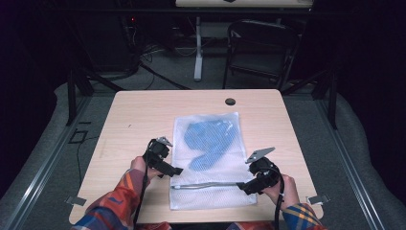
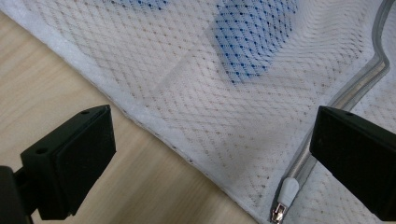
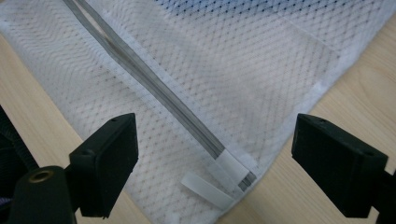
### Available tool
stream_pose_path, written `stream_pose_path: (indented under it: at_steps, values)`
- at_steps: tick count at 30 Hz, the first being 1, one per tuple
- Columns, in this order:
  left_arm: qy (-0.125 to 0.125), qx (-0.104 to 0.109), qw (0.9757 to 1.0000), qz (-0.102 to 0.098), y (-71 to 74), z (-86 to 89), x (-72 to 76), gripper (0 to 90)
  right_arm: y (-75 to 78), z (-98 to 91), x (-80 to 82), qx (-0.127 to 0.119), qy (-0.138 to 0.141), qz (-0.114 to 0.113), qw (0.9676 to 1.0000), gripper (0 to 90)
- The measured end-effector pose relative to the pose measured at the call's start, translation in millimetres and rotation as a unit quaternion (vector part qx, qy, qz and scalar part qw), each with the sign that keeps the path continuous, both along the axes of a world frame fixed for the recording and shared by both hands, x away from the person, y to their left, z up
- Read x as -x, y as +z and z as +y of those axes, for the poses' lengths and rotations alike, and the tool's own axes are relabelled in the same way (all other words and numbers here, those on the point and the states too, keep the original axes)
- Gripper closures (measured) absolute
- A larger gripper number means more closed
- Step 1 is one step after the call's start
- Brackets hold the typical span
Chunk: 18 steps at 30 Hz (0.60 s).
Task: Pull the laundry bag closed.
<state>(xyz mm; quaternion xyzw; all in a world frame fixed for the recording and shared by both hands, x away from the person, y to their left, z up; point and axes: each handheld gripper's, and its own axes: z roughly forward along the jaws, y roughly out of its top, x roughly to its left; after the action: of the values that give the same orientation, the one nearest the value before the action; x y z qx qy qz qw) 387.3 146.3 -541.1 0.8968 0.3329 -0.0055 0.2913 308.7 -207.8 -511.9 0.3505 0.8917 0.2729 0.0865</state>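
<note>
A white mesh bag (image 1: 210, 196) lies flat on the wooden table (image 1: 143, 120), with a blue cloth (image 1: 210, 141) inside it. A grey zipper (image 1: 206, 185) runs across the bag near its front edge. My left gripper (image 1: 176, 171) hovers at the bag's left edge, open. In the left gripper view its jaws (image 2: 212, 135) straddle the bag's hem, and the zipper pull (image 2: 284, 198) lies low between them. My right gripper (image 1: 244, 187) is open at the zipper's right end. In the right gripper view its jaws (image 3: 215, 135) frame the zipper's end (image 3: 233, 168) and a white tab (image 3: 205, 189).
A dark round grommet (image 1: 230, 101) sits in the table's far edge. Behind the table stand a black folding chair (image 1: 261, 45) and a white table leg (image 1: 198, 48). Bare wood lies left and right of the bag.
</note>
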Motion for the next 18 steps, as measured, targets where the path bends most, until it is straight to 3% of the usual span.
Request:
stream_pose_path:
  at_steps: [9, 18]
  values:
    - [-0.015, -0.013, 0.9998, 0.004, -1.3, -8.1, 1.9, 8.4, 0.1, 25.8, 1.8, -0.008, 0.032, 0.0, 0.9995, 18.5]
    - [-0.02, -0.013, 0.9997, 0.007, -2.5, -10.0, 1.7, 28.7, -1.1, 43.2, 1.7, -0.023, 0.044, 0.004, 0.9988, 28.2]
